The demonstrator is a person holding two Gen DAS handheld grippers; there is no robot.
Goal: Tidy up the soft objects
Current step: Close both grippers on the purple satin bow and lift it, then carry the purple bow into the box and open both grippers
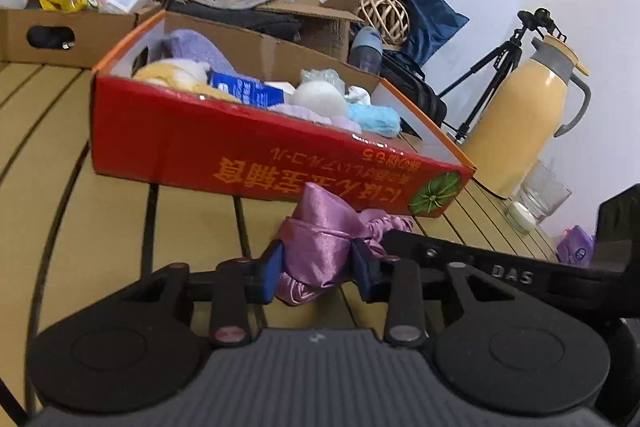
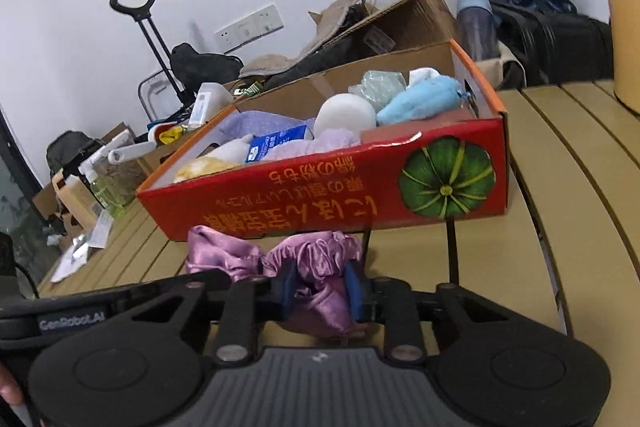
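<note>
- The red box (image 1: 224,147) sits on the slatted table (image 1: 100,211), already holding soft things.
- The satin cloth (image 1: 320,239) lies just near of the box, between my claws.
- My left claw (image 1: 318,265) clamps one end, my right claw (image 2: 320,287) the other.
- I judge it light, limp and slippery: pinch bunched folds, not single layers.

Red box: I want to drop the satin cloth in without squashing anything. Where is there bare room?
The red box is crowded from its far left end to the blue plush. The only bare patch is the near right corner, below that plush. The slatted table right of the box is open too.
</note>
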